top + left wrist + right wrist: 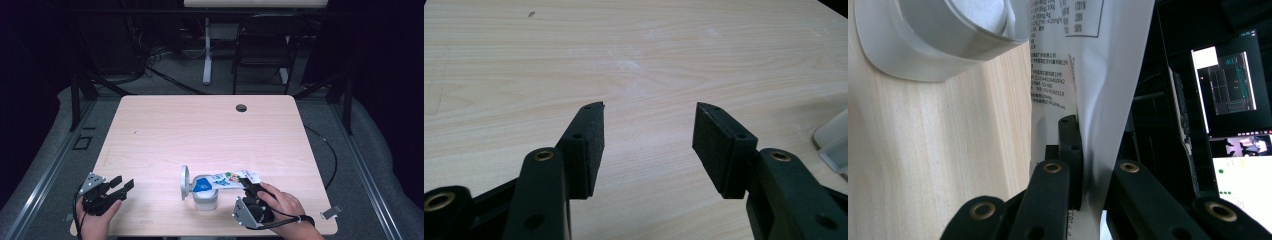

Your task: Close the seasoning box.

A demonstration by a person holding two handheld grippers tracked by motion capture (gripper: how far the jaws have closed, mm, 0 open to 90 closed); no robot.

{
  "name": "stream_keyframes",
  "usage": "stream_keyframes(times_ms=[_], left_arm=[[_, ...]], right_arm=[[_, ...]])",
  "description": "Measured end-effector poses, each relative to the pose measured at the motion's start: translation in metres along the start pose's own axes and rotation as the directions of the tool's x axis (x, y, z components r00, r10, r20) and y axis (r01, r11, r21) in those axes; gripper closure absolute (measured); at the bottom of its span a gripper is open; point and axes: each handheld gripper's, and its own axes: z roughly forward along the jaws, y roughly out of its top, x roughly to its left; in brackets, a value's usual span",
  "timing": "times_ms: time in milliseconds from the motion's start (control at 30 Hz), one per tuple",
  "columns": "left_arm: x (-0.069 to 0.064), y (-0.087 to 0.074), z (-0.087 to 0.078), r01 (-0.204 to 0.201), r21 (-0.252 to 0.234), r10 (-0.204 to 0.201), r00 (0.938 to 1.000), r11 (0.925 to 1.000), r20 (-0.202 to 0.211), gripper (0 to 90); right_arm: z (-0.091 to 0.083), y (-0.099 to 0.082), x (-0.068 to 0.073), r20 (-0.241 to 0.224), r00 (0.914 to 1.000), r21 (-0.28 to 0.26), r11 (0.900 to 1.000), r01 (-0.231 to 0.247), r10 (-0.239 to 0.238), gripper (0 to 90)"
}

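Right gripper (246,183) around white packet (235,178)

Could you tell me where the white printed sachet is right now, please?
In the high view the white printed sachet lies over the open white plastic jar near the table's front edge, its right end clamped in the right gripper.

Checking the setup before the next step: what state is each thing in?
Jar: upright, open, hinged lid flipped up.
Packet: held over the jar, mouth towards it.
Left gripper: open, holding nothing.
Right gripper: shut on the packet.
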Motion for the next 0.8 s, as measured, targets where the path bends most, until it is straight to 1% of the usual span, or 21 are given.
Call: stream_keyframes(times_ms=[67,133,200,267,300,400,500,600,633,733,767,800], left_arm=[[0.0001,0.0,-0.0001,0.0,0.0,0.0,1.0,1.0,0.0,47.1],[0.0,0.0001,-0.0002,-0.001,0.0,0.001,1.0,1.0,0.001,47.1],[-0.0006,-0.0001,-0.0001,0.0,0.0,0.0,1.0,1.0,0.001,47.0],[-0.0006,-0.0002,0.0001,-0.001,0.002,0.001,1.0,1.0,0.002,47.1],[-0.0006,-0.0003,0.0002,0.0,0.001,0.0,1.0,1.0,0.002,47.1],[-0.0009,-0.0002,0.0002,-0.003,0.002,0.003,1.0,1.0,0.002,47.0],[-0.0011,-0.0002,0.0002,-0.003,0.003,0.003,1.0,1.0,0.003,47.1],[-0.0013,-0.0004,0.0001,-0.002,0.002,0.002,1.0,1.0,0.002,47.1],[-0.0011,-0.0005,0.0002,-0.002,0.002,0.002,1.0,1.0,0.003,47.1],[-0.0008,-0.0006,0.0005,-0.002,0.004,0.002,1.0,1.0,0.003,47.1],[-0.0008,-0.0006,0.0005,-0.002,0.004,0.002,1.0,1.0,0.003,47.1],[-0.0008,-0.0005,0.0005,-0.002,0.003,0.002,1.0,1.0,0.003,47.1]], right_arm=[[0.0004,-0.0006,0.0006,-0.008,0.9995,-0.02,0.9993,-0.031,0.031,88.9],[-0.0005,-0.0005,0.0008,-0.006,0.9993,-0.021,0.9991,-0.037,0.037,88.9],[-0.0004,-0.0011,0.0018,-0.012,0.9977,-0.041,0.9969,-0.067,0.067,88.9],[-0.0015,-0.0017,0.0027,-0.013,0.9969,-0.043,0.9961,-0.078,0.077,88.9],[-0.0014,-0.0022,0.0038,-0.014,0.9956,-0.053,0.9942,-0.093,0.092,89.0],[-0.002,-0.0032,0.0058,-0.024,0.9936,-0.053,0.9924,-0.111,0.11,88.9],[-0.0015,-0.0047,0.0076,-0.023,0.9916,-0.056,0.9901,-0.129,0.128,89.0],[-0.0004,-0.0065,0.0085,-0.03,0.9852,-0.073,0.9827,-0.17,0.169,89.0],[0.0,-0.0066,0.009,-0.032,0.9841,-0.074,0.9814,-0.177,0.175,89.0],[0.0013,-0.006,0.0087,-0.034,0.9841,-0.063,0.9824,-0.176,0.174,89.0],[0.0021,-0.0059,0.0089,-0.043,0.9812,-0.068,0.9792,-0.191,0.188,89.0],[0.0025,-0.0056,0.0087,-0.043,0.9806,-0.069,0.9786,-0.194,0.191,89.1]])
